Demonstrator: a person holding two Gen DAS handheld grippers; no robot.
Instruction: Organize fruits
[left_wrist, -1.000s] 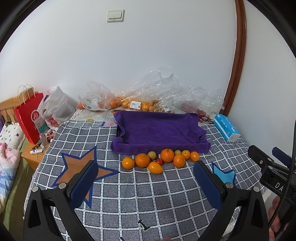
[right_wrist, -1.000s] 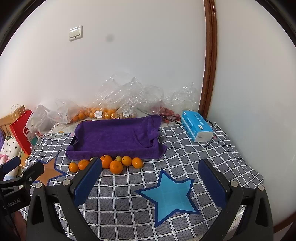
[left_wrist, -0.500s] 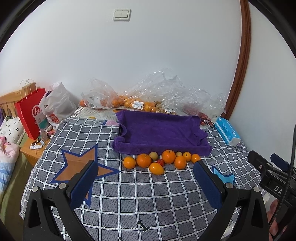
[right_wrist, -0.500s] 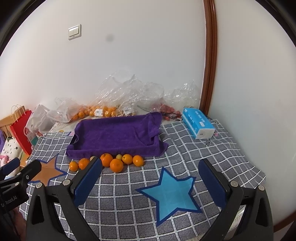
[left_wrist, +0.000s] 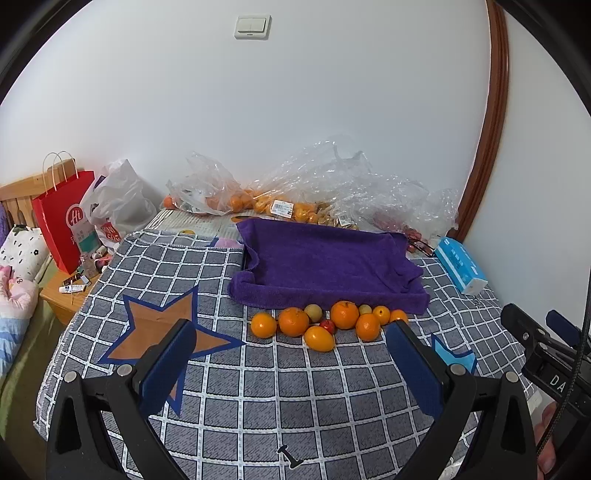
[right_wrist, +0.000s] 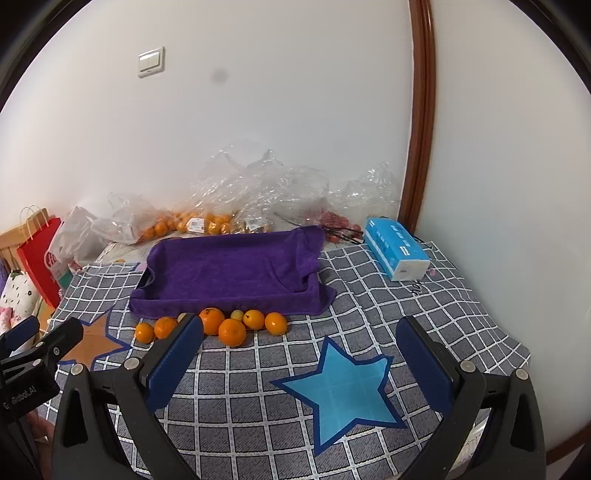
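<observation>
A row of several fruits lies on the grey checked cloth (left_wrist: 258, 384) just in front of a tray draped in a purple towel (left_wrist: 325, 266) (right_wrist: 236, 266). They include oranges (left_wrist: 293, 322) (right_wrist: 232, 332), a yellow oval fruit (left_wrist: 319, 338), a small red fruit (left_wrist: 327, 325) and pale small ones (left_wrist: 313, 312). My left gripper (left_wrist: 291, 365) is open, held back from the fruits with nothing between its fingers. My right gripper (right_wrist: 299, 354) is also open and empty, over a blue star (right_wrist: 340, 387) on the cloth; its left finger (right_wrist: 173, 362) hides part of the row.
Clear plastic bags of more oranges (left_wrist: 258, 199) (right_wrist: 207, 221) lie against the wall behind the tray. A blue tissue pack (left_wrist: 461, 269) (right_wrist: 397, 253) sits at the right. A red paper bag (left_wrist: 62, 221) and a bedside stand are at the left.
Both grippers have drawn back and tilted up slightly, so the tray and fruits sit a little lower and farther in each view. Both stay open; nothing on the cloth moved.
</observation>
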